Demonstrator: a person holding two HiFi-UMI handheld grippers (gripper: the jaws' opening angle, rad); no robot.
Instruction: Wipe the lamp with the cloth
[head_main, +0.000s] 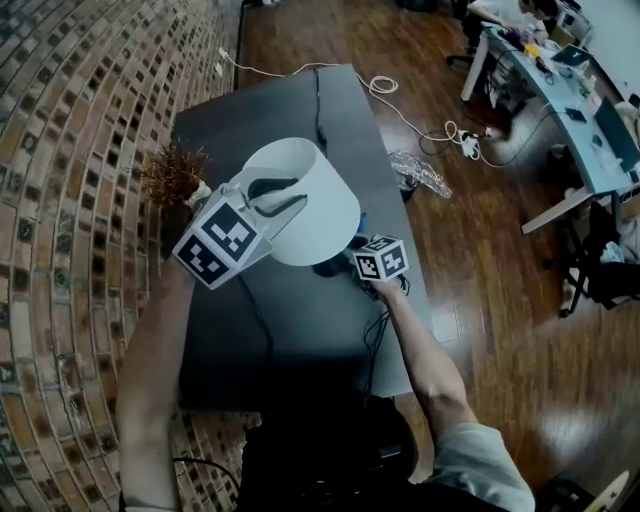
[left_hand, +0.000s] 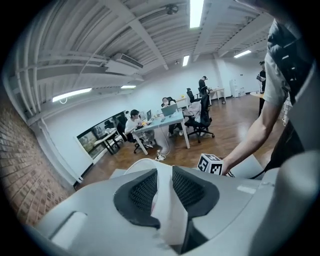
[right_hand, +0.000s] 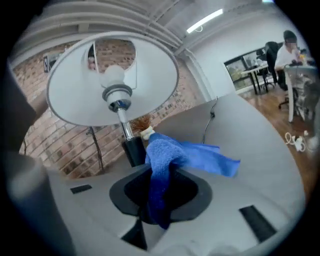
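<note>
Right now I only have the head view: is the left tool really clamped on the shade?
Observer: Yes. The left gripper view shows the left tool with its pads pressing the shade wall from both sides.
Reviewer: And the right tool, under the shade?
Observer: The right tool is shut on a blue cloth, which bunches out ahead of the jaws.
Reviewer: Is it wiping yet?
Observer: The cloth sits right beside the black stem below the shade; I cannot confirm contact.
</note>
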